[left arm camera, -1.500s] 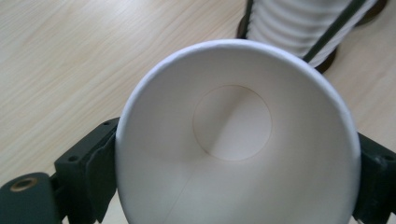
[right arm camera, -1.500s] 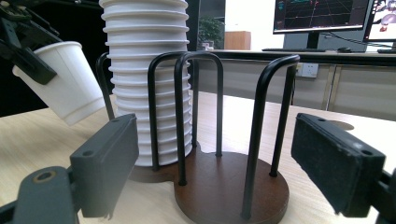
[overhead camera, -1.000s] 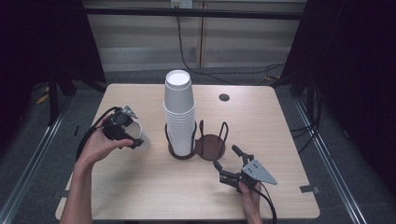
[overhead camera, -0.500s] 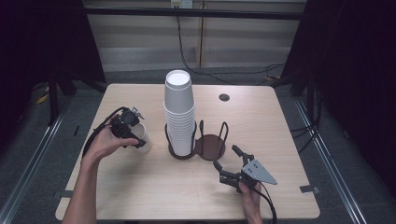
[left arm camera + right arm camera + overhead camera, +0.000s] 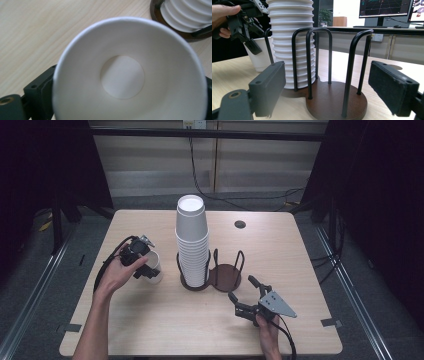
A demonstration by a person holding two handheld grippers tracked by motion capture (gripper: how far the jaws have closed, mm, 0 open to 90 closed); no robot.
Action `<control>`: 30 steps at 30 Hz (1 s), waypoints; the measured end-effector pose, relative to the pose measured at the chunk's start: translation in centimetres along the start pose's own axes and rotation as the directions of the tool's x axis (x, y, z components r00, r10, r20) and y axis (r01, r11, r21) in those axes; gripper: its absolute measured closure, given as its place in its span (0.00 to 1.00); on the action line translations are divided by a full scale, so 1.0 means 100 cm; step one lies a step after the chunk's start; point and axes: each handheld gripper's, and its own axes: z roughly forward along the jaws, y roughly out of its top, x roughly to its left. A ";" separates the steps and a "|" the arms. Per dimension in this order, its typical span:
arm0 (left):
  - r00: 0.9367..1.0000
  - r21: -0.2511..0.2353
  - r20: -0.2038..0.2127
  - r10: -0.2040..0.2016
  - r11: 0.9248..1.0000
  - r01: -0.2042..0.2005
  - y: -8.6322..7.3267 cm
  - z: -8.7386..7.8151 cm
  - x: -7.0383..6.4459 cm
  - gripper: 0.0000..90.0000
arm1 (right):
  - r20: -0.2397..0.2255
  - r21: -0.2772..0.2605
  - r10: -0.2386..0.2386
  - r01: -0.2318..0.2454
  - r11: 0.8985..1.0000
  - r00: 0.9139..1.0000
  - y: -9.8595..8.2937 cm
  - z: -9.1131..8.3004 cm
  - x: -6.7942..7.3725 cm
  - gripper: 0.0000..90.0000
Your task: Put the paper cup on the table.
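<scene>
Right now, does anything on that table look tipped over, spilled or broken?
Nothing stands out. The tall cup stack stands straight in one ring of the holder; the other ring is empty. A single cup stands upright beside it, mouth up and dry inside, at the left gripper.

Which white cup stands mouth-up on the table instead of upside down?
The single paper cup at the left gripper, left of the holder. It stands apart with its mouth up; the others sit nested upside down in the stack.

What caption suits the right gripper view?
Open right gripper faces the empty side of a cup holder beside stacked cups.
</scene>
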 end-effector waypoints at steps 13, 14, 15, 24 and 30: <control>1.000 0.005 -0.015 0.010 1.000 -0.010 -0.009 0.010 -0.002 0.07 | -0.009 0.002 0.000 0.000 1.000 1.000 0.000 0.000 0.000 0.15; 1.000 -0.011 -0.014 0.014 1.000 -0.014 -0.010 0.010 -0.001 0.09 | -0.013 0.001 0.002 -0.002 1.000 1.000 0.000 0.000 0.000 0.15; 1.000 -0.035 -0.005 -0.001 0.999 0.001 -0.012 0.010 -0.001 0.10 | -0.013 0.001 0.002 -0.002 1.000 1.000 0.000 0.000 0.000 0.15; 1.000 -0.080 -0.010 0.000 0.997 0.000 -0.028 0.006 0.002 0.15 | -0.011 0.001 0.001 -0.001 1.000 1.000 0.000 0.000 0.000 0.15; 0.999 -0.133 -0.010 -0.033 0.991 0.032 -0.039 0.002 0.005 0.15 | -0.011 0.000 0.001 -0.001 1.000 1.000 0.000 0.000 0.000 0.15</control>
